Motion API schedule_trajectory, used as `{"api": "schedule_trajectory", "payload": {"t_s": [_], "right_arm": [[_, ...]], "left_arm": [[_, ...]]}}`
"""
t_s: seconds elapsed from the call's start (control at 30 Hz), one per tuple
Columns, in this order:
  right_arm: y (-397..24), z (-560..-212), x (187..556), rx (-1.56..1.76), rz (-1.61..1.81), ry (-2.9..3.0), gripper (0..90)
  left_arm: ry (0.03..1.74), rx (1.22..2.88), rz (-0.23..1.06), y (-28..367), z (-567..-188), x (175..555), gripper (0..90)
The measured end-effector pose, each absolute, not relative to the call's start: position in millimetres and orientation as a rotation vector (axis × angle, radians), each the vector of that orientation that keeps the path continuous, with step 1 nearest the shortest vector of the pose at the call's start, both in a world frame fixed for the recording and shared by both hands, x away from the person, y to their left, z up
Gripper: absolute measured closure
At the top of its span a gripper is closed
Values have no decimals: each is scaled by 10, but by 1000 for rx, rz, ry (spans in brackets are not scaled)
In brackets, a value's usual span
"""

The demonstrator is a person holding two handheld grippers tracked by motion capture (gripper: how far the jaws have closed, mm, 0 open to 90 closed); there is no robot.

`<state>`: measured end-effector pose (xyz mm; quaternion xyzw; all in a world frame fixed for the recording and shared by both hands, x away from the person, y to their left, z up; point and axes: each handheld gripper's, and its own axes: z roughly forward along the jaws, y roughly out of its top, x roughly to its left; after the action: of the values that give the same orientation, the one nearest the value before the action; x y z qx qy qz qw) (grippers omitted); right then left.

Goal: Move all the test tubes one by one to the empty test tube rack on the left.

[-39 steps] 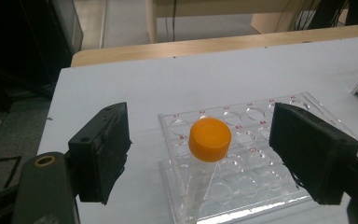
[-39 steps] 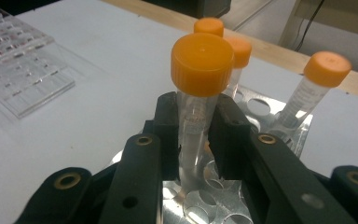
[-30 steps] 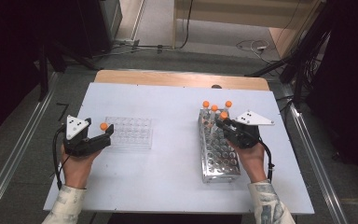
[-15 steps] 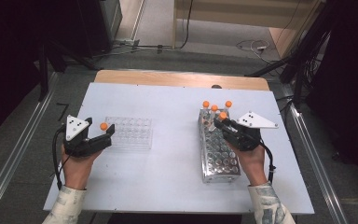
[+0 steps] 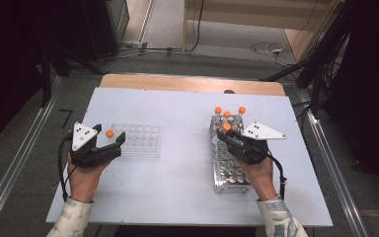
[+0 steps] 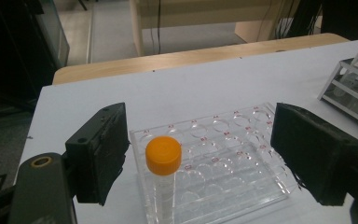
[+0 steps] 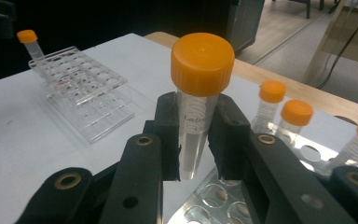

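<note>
Right hand-held gripper (image 7: 193,140) clamped on an orange-capped tube (image 7: 199,88), held upright above the metal rack (image 5: 229,160) at the right of the counter (image 5: 177,182). Three more capped tubes (image 7: 270,105) standing in the rack's far end, just beyond the held one. Left hand-held gripper (image 6: 200,163) with pads wide apart, either side of a second orange-capped tube (image 6: 163,172), touching neither. That tube upright at the near left corner of the clear plastic tray (image 6: 233,158), left of the counter's middle.
</note>
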<state>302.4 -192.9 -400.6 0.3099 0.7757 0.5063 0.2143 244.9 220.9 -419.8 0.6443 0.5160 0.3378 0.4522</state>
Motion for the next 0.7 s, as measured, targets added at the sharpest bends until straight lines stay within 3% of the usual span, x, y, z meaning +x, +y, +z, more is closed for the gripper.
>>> {"api": "schedule_trajectory", "payload": {"t_s": [0.7], "right_arm": [[-1391,-4217,2835,707,1314,2324,720]], "left_arm": [[1074,1702,748,1674,-4078,2266,192]]}}
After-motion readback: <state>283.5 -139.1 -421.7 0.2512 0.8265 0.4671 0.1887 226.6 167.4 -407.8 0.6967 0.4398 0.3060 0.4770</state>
